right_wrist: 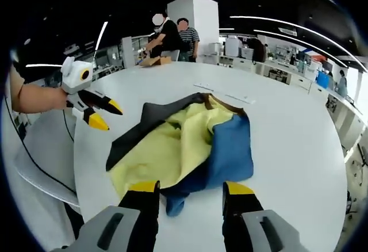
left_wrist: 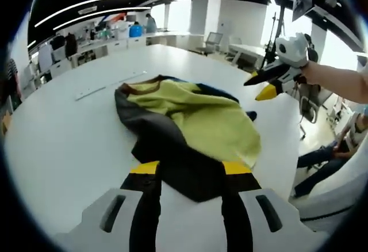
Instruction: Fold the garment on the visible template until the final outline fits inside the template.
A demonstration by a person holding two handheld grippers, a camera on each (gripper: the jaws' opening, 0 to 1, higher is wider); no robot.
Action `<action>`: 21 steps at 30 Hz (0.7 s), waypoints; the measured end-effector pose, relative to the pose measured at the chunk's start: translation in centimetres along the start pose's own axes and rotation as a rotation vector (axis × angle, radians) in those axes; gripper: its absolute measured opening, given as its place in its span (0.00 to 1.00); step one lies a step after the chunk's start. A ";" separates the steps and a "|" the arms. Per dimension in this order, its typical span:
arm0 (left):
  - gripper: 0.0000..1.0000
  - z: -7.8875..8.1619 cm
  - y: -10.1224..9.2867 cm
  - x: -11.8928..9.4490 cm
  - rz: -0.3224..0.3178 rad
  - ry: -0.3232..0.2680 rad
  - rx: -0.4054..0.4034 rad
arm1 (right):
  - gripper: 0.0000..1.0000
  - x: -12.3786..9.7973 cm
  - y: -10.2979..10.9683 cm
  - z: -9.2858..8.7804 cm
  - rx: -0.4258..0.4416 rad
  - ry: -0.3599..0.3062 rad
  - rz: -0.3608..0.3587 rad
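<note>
Crumpled garment [left_wrist: 190, 125] lain on white bench [left_wrist: 63, 131], left claw [left_wrist: 190, 168] spread open at its near edge, right claw [right_wrist: 190, 189] open, nothing gripped

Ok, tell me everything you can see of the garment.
The garment is soft cloth in colour blocks: yellow-green, dark grey and blue, with a brown collar edge at its far end. It lies crumpled and partly folded over itself, wrinkled, on the white table. In the left gripper view its dark corner lies between the left gripper's open jaws. The right gripper is open at the blue edge.
</note>
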State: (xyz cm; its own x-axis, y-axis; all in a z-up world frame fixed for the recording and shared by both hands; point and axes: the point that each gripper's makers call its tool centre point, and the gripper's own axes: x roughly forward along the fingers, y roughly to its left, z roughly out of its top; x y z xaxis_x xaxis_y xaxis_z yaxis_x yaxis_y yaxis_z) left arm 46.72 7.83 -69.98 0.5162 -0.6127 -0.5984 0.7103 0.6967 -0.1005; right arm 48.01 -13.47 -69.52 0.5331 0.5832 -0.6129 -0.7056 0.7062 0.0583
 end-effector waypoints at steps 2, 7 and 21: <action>0.36 -0.3 -0.2 0.1 -0.003 0.005 -0.005 | 0.40 0.0 0.1 -0.2 0.004 0.002 0.003; 0.36 -0.8 -0.6 0.3 -0.009 0.010 -0.014 | 0.40 0.1 0.6 -0.9 0.011 0.011 0.013; 0.34 -3.4 -2.1 0.8 -0.033 0.050 -0.047 | 0.37 0.5 1.5 -2.2 0.018 0.031 0.030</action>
State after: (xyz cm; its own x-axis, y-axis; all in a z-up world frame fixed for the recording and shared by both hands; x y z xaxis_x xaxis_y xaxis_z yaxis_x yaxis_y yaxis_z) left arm 43.98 7.11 -72.95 0.4677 -0.6166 -0.6333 0.7025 0.6941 -0.1569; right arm 46.17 -12.98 -71.53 0.4974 0.5917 -0.6345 -0.7122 0.6961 0.0908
